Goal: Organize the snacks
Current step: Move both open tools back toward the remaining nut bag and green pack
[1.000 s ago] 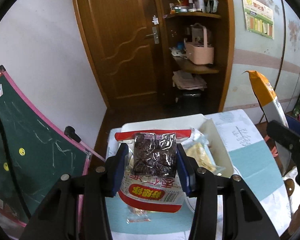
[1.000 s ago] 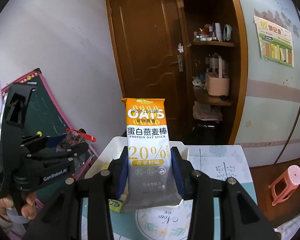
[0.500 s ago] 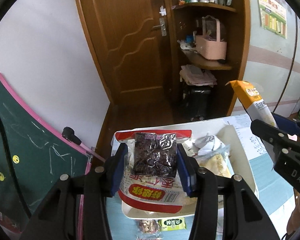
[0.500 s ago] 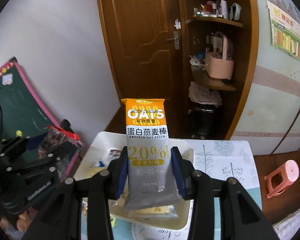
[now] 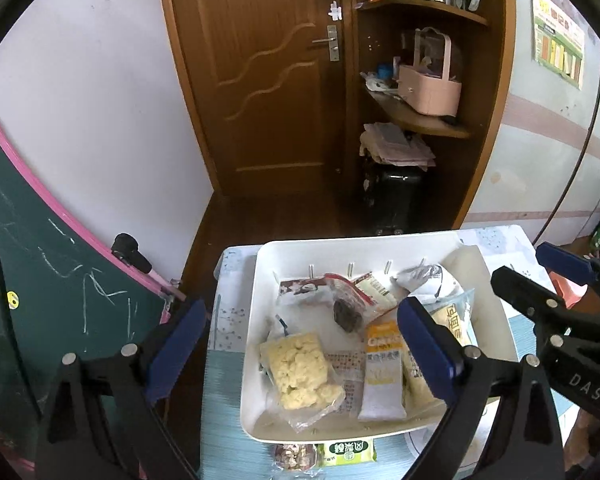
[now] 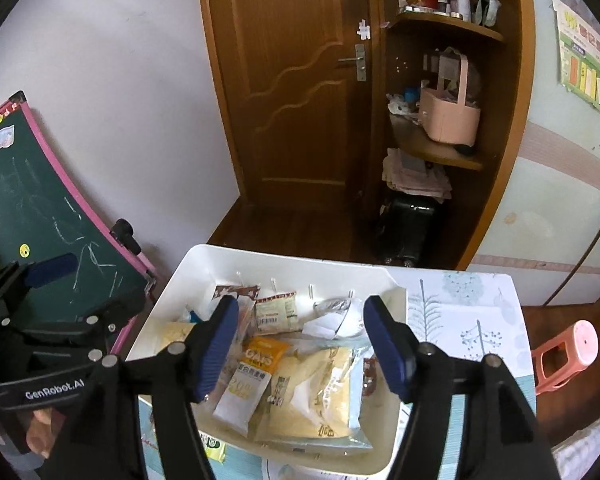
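A white tray [image 5: 252,344] on the table holds several snack packets. The orange-and-grey oat bar [image 5: 382,372] lies in it, also seen in the right wrist view [image 6: 248,380]. The red-topped packet of dark fruit [image 5: 346,300] lies toward the tray's back. A clear bag of yellow crispy snack [image 5: 300,372] lies at the front left. My left gripper [image 5: 300,352] is open and empty above the tray. My right gripper [image 6: 304,348] is open and empty above the tray [image 6: 172,304].
A green packet [image 5: 346,450] and a nut packet [image 5: 294,454] lie on the table in front of the tray. A green chalkboard [image 5: 40,280] leans at the left. A pink stool [image 6: 564,356] stands at the right. A wooden door and corner shelves are behind.
Both grippers have opened. The dark fruit packet left the left gripper and the oat bar left the right gripper; both now lie in the tray.
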A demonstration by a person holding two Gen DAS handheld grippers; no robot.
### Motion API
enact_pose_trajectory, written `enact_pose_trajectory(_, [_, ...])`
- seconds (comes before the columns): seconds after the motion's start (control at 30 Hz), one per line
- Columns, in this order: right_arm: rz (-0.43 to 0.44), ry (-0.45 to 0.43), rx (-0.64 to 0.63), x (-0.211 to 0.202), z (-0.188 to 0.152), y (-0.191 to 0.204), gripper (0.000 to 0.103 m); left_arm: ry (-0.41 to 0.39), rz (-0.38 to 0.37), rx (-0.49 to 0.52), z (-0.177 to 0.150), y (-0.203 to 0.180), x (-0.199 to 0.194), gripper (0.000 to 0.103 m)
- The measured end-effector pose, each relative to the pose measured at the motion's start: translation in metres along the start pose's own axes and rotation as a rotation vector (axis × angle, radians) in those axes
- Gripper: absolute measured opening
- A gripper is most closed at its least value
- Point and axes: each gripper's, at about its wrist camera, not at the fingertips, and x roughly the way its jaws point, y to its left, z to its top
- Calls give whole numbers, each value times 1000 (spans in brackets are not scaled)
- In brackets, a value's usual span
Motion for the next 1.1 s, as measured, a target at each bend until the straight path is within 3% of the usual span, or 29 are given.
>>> enact_pose_trajectory(0.43, [0, -18, -8, -30, -10, 10, 66, -33, -13, 34, -12, -5, -39, 96])
enact_pose_trajectory(1.1, [-19, -105, -72, -108, -32, 38, 66, -137, -34, 76, -48, 2, -131, 98])
